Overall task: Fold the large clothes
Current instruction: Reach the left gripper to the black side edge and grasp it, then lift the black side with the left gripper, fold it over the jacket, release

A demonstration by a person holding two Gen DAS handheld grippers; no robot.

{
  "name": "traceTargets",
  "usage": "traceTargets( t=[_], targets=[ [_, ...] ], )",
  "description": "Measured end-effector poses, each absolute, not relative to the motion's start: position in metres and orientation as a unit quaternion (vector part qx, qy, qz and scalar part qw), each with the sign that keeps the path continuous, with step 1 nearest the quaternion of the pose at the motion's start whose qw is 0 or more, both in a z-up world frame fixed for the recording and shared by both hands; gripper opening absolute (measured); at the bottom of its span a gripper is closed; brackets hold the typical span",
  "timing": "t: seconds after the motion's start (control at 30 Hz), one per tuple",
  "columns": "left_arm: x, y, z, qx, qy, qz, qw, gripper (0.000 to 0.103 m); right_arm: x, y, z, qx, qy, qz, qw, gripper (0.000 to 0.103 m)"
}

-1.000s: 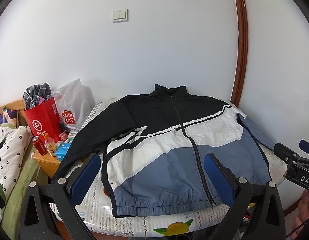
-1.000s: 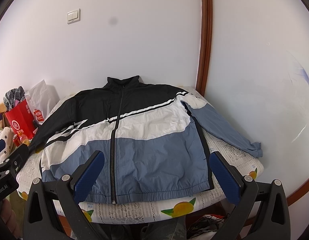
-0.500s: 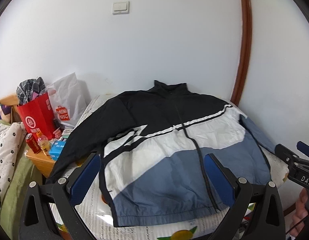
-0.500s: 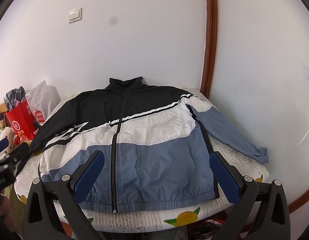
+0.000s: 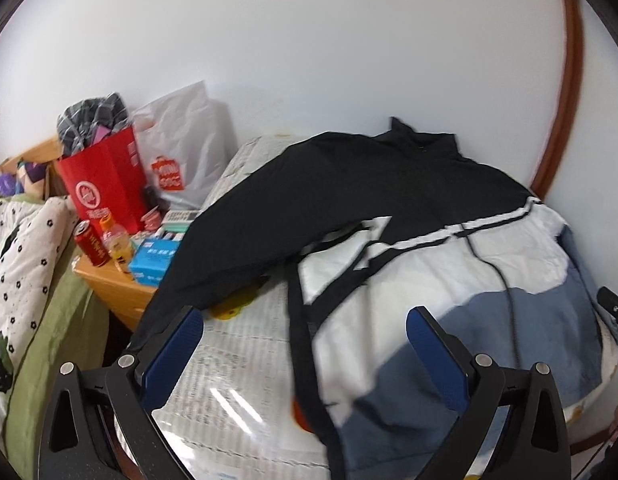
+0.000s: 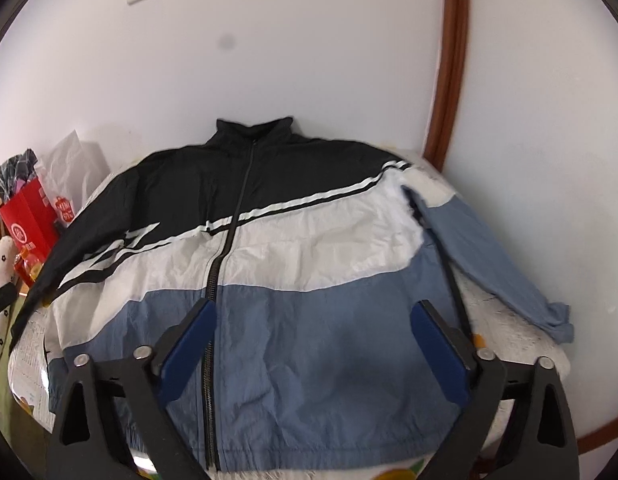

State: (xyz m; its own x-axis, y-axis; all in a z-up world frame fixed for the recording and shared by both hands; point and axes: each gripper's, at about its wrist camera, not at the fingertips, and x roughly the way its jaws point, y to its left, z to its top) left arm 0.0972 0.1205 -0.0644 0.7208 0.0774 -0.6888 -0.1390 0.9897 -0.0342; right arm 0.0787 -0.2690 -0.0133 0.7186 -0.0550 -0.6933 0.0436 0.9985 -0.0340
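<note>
A black, white and blue zip jacket [image 6: 293, 248] lies flat, front up, collar toward the wall, on a small table with a lace and fruit-print cover [image 6: 509, 320]. It also shows in the left wrist view [image 5: 429, 264]. Its black sleeve [image 5: 237, 248] hangs off the left edge and its blue sleeve [image 6: 489, 256] lies along the right edge. My left gripper [image 5: 305, 344] is open above the jacket's left side and the bare cover [image 5: 237, 360]. My right gripper [image 6: 313, 336] is open above the blue lower front.
Left of the table a wooden stand [image 5: 113, 284] holds a red bag [image 5: 101, 188], a white plastic bag [image 5: 185, 152], a can, a bottle and a blue box. A bed with a dotted quilt [image 5: 25, 252] is at far left. White walls close behind and right.
Both grippers have moved forward and lower toward the jacket. The left one has also swung left, toward the black sleeve. Both stay open. The jacket has not moved.
</note>
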Motion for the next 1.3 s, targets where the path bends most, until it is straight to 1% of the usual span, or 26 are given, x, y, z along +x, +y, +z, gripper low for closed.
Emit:
traceTargets(
  t=[0.07,0.1,0.23,0.3,0.67,0.7,0.8,0.87,0.9,0.93,0.97,1.03,1.07,1.1,1.13,1.2,1.3],
  targets=[
    [0.103,0.135,-0.074,-0.046,0.375,0.078,0.922,0.102,0.090,-0.265,-0.021,0.000,0.385,-0.014,0.923,0.085],
    [0.107,0.145,-0.080,-0.047,0.379,0.090,0.920,0.101,0.094,-0.262,-0.024,0.002,0.388,-0.010,0.922,0.085],
    [0.120,0.173,-0.100,-0.062,0.400,0.104,0.908,0.092,0.110,-0.249,-0.040,-0.004,0.403,-0.003,0.915,0.084],
    [0.126,0.185,-0.111,-0.068,0.409,0.108,0.904,0.090,0.119,-0.243,-0.047,-0.004,0.412,-0.002,0.911,0.084],
    [0.147,0.203,-0.150,-0.049,0.440,0.123,0.888,0.079,0.143,-0.237,-0.069,-0.006,0.442,-0.018,0.897,0.084],
    [0.148,0.204,-0.153,-0.047,0.441,0.125,0.887,0.077,0.144,-0.238,-0.070,-0.006,0.444,-0.020,0.896,0.084],
    [0.151,0.207,-0.159,-0.045,0.444,0.134,0.885,0.066,0.148,-0.241,-0.071,-0.006,0.446,-0.026,0.895,0.084],
    [0.152,0.210,-0.161,-0.052,0.443,0.136,0.885,0.063,0.151,-0.243,-0.073,-0.005,0.449,-0.030,0.893,0.084],
    [0.152,0.211,-0.160,-0.058,0.441,0.138,0.885,0.059,0.152,-0.243,-0.073,-0.005,0.451,-0.030,0.892,0.084],
    [0.153,0.212,-0.160,-0.060,0.440,0.141,0.885,0.052,0.153,-0.244,-0.074,-0.005,0.451,-0.031,0.892,0.084],
    [0.154,0.213,-0.160,-0.061,0.438,0.144,0.885,0.048,0.153,-0.244,-0.074,-0.004,0.451,-0.032,0.892,0.084],
    [0.156,0.214,-0.157,-0.062,0.437,0.148,0.885,0.029,0.155,-0.243,-0.074,-0.005,0.451,-0.030,0.892,0.084],
    [0.157,0.215,-0.157,-0.065,0.436,0.146,0.886,0.024,0.155,-0.243,-0.074,-0.005,0.452,-0.028,0.892,0.084],
    [0.157,0.215,-0.154,-0.074,0.431,0.139,0.888,0.013,0.156,-0.243,-0.073,-0.005,0.452,-0.027,0.892,0.084],
    [0.159,0.216,-0.153,-0.078,0.429,0.138,0.889,0.010,0.157,-0.243,-0.073,-0.005,0.450,-0.027,0.892,0.084],
    [0.160,0.214,-0.145,-0.075,0.424,0.141,0.892,0.008,0.157,-0.243,-0.071,-0.006,0.447,-0.024,0.894,0.084],
    [0.161,0.212,-0.130,-0.077,0.412,0.144,0.896,0.007,0.157,-0.246,-0.066,-0.007,0.442,-0.021,0.897,0.084]
  ],
)
